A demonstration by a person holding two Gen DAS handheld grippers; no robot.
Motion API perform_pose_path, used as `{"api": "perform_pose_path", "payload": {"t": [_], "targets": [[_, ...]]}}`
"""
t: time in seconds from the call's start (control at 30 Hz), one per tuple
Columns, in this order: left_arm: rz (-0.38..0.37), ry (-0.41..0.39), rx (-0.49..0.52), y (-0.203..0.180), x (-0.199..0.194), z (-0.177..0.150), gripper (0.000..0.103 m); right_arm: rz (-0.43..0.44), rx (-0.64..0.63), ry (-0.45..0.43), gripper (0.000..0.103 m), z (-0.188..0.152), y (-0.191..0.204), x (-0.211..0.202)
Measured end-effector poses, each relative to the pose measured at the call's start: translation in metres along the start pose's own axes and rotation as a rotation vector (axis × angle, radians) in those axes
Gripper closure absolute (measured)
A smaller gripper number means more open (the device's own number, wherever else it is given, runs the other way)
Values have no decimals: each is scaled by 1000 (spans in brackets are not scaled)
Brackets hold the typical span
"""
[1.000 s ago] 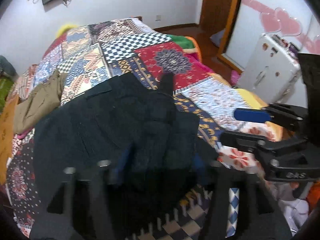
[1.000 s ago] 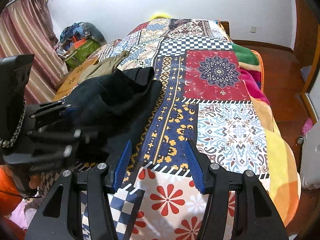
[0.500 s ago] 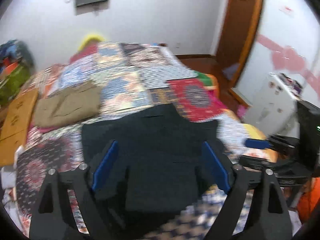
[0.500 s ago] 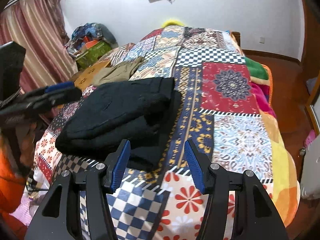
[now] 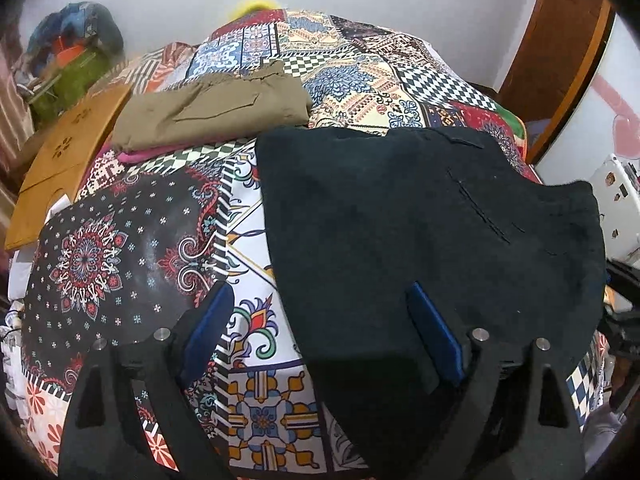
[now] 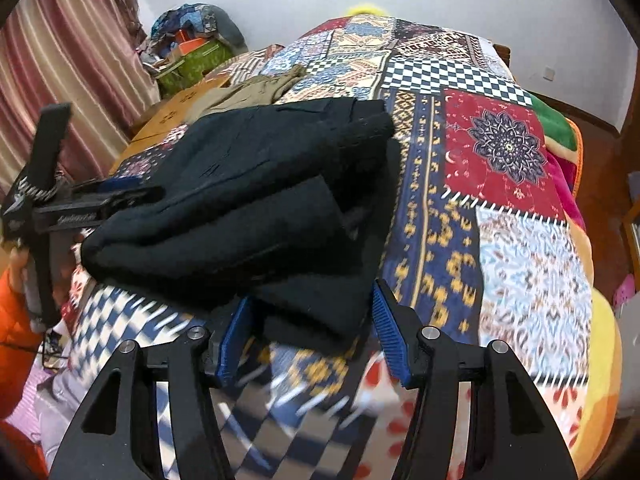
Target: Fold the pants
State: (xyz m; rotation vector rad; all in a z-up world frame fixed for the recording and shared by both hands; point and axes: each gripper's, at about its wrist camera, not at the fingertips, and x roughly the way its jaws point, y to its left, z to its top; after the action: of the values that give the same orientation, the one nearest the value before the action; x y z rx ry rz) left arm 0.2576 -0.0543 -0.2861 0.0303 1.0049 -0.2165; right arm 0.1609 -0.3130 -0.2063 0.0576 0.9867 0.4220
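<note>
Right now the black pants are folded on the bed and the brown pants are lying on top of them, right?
Not quite. The brown pants lie on the bed beside the black pants, farther back and apart from them, not on top. The left wrist view shows it. The black pants are folded on the bed, as you said.

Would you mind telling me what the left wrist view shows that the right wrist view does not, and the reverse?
Only the left wrist view shows the white case at the right edge and the pants' top face with its pocket seams. Only the right wrist view shows the striped curtain, the pants' stacked layers from the side, and the left gripper beside them. Both show the folded black pants on the patchwork bedspread, the khaki pants beyond, and each view's own open gripper.
</note>
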Motion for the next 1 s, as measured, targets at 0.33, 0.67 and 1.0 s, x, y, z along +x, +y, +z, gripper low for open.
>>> {"api": "perform_pose_path", "payload": {"t": [0.33,0.67,1.0], "targets": [[-113,8,26,-42,-3,9,17,-121,-39,4,50,40,-38,33],[-187,-8,69,-68,-6,24,18,-253,13,19,50,59,-84,49],[-30,-122,31,2,-27,64,21,-170,59,-103,47,31,-51,-19]]}}
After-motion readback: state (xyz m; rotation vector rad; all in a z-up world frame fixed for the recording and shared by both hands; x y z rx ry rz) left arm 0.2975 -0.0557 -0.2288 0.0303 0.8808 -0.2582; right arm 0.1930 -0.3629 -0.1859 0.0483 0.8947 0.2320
